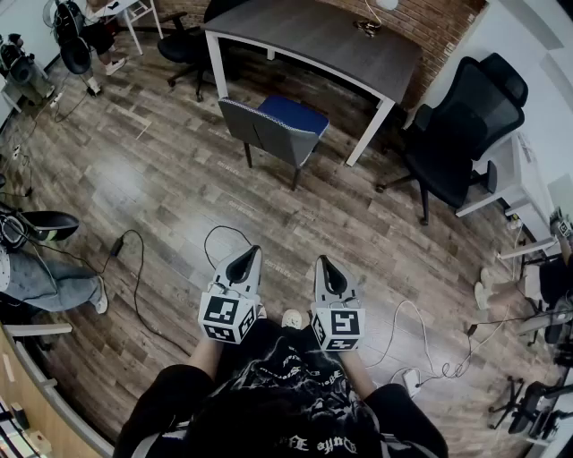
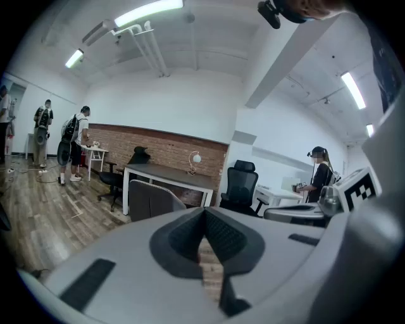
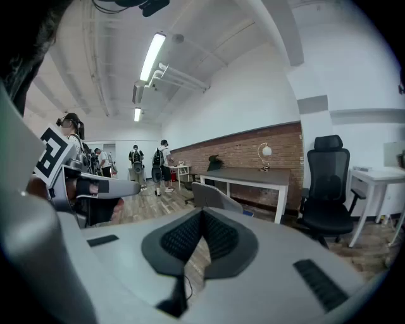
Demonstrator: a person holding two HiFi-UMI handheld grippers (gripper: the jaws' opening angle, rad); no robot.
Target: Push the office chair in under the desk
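Left hand-held gripper and right hand-held gripper were clenched, empty, well short of chair. Approach looked pending; next likely needed backrest push toward desk.

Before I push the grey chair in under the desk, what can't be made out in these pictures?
Head view: floor under the desk, hidden by its top.
Head view: grey chair leg ends, too small to tell wheels from feet.
Left gripper view: the chair's lower half, behind the left claw.
Head view: desk lamp, cut by the top edge.
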